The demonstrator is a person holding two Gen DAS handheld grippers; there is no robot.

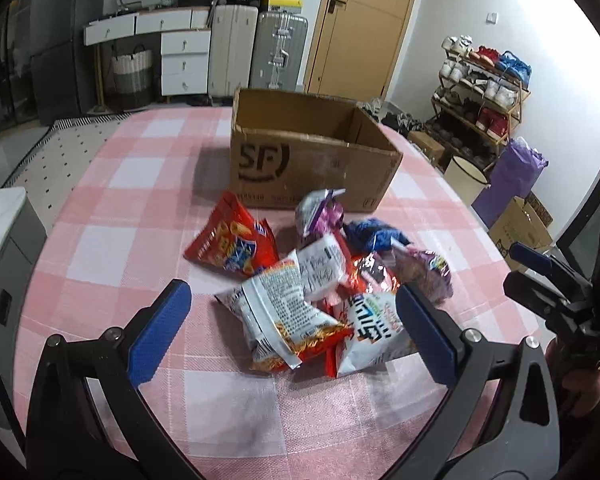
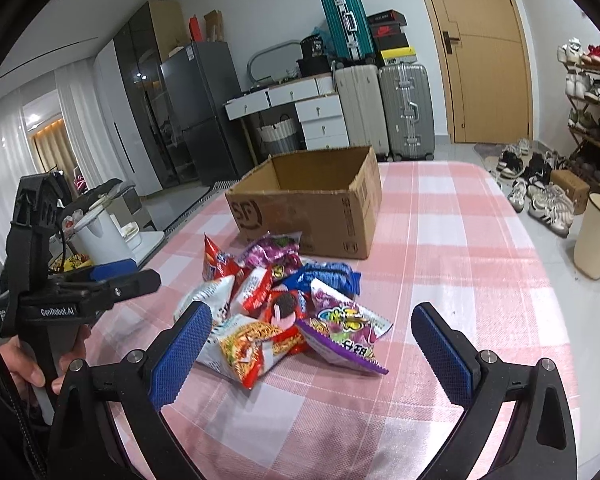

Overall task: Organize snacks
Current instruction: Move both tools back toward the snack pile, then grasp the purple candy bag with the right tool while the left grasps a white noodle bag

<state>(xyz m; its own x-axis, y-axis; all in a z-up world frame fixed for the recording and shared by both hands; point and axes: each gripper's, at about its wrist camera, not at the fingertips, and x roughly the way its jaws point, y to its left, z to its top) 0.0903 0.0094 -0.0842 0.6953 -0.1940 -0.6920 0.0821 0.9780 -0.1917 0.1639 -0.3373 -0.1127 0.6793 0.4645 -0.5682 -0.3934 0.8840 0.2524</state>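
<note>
A heap of snack bags [image 1: 320, 288] [image 2: 284, 312] lies on the pink checked tablecloth [image 1: 112, 208] [image 2: 460, 264], in front of an open brown cardboard box [image 1: 308, 164] [image 2: 312, 204] that looks empty. A red bag [image 1: 232, 244] sits at the heap's left; a purple candy bag [image 2: 346, 330] lies at its near right. My left gripper [image 1: 292, 316] is open, its blue pads either side of the nearest bags, above them. My right gripper [image 2: 312, 344] is open too, just short of the purple bag. Each gripper shows in the other's view [image 1: 540, 276] [image 2: 112, 280], held in a hand.
Suitcases [image 2: 384, 108], a white drawer desk [image 2: 300, 108] and a fridge [image 2: 204, 108] stand behind the table. A shoe rack [image 1: 480, 92] and a cream bin [image 2: 596, 236] are to the right. A wooden door [image 2: 480, 52] is shut. A white appliance [image 2: 96, 232] stands left of the table.
</note>
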